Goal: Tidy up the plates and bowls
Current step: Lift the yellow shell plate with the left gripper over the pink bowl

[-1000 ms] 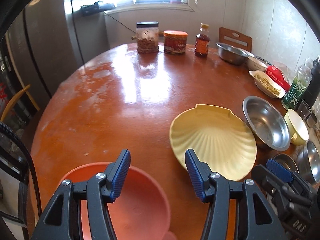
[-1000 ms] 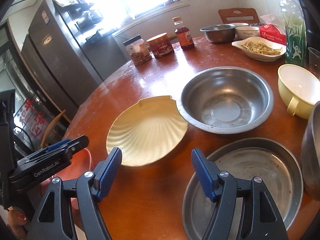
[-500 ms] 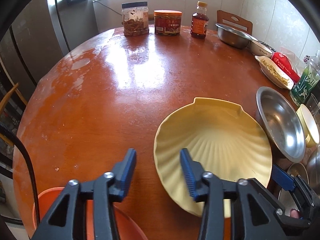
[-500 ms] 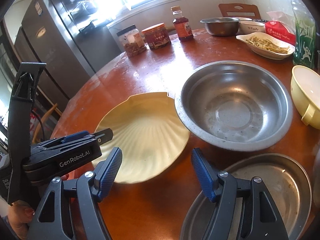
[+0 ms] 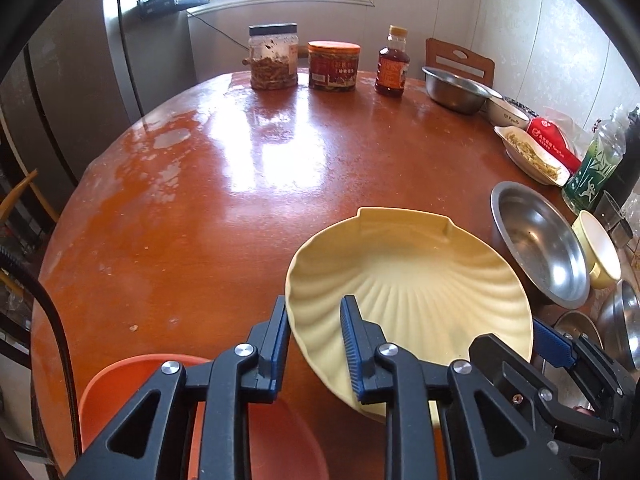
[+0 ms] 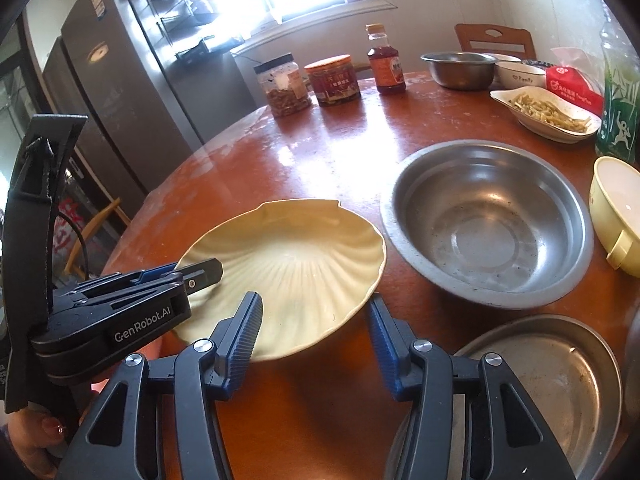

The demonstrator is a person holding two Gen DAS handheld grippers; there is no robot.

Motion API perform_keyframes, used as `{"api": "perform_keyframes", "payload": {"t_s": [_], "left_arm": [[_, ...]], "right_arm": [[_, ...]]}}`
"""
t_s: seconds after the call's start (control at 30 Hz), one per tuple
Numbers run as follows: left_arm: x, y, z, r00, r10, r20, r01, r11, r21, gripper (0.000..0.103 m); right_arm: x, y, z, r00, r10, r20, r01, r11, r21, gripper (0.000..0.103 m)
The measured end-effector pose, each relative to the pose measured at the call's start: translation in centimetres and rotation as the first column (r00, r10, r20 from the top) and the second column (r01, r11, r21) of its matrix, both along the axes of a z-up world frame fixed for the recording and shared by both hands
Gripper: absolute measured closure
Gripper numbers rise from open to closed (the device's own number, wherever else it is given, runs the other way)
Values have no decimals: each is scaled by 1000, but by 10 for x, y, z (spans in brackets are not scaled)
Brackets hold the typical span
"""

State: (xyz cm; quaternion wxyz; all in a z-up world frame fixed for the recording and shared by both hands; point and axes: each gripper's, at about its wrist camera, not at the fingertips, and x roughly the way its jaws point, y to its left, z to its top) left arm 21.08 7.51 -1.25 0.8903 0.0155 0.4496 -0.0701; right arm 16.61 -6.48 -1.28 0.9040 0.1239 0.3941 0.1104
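Shell-shaped yellow plate (image 5: 416, 280) lies on the round table (image 5: 240, 200), its near rim between the closing jaws of both the left gripper (image 5: 314, 336) and right gripper (image 6: 314, 330); whether their pads press it is unclear. "GenRobot.AI" marks the left gripper's side. Two jars (image 5: 274, 58) stand beyond.

- The left hand-held gripper (image 5: 314, 330) pointed down at a slant. Its jaws were closing, with the edge of the yellow shell plate (image 5: 420, 280) between them.
- The right hand-held gripper (image 6: 316, 326) also pointed down at a slant. Its jaws were closing too, around the plate's near edge, but the pads did not press it.
- A person's fingers (image 6: 36, 440) held the left gripper's handle.
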Motion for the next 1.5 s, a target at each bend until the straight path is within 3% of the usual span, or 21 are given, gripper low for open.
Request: {"api": "perform_keyframes", "payload": {"t_s": [0.37, 0.6, 1.03, 1.5], "left_arm": [[-45, 39, 47, 992, 50, 114, -49, 999, -16, 77], [-77, 75, 63, 976, 137, 168, -136, 991, -16, 77], [-120, 113, 48, 946, 262, 191, -263, 965, -23, 77], [-125, 120, 22, 945, 290, 151, -290, 957, -22, 77]], "right_arm": [[-24, 31, 39, 991, 75, 114, -75, 997, -1, 48], [-39, 63, 56, 973, 158, 166, -157, 987, -16, 48], [-57, 109, 45, 942, 291, 164, -288, 957, -42, 48], [-60, 128, 22, 936, 332, 119, -321, 942, -98, 47]]}}
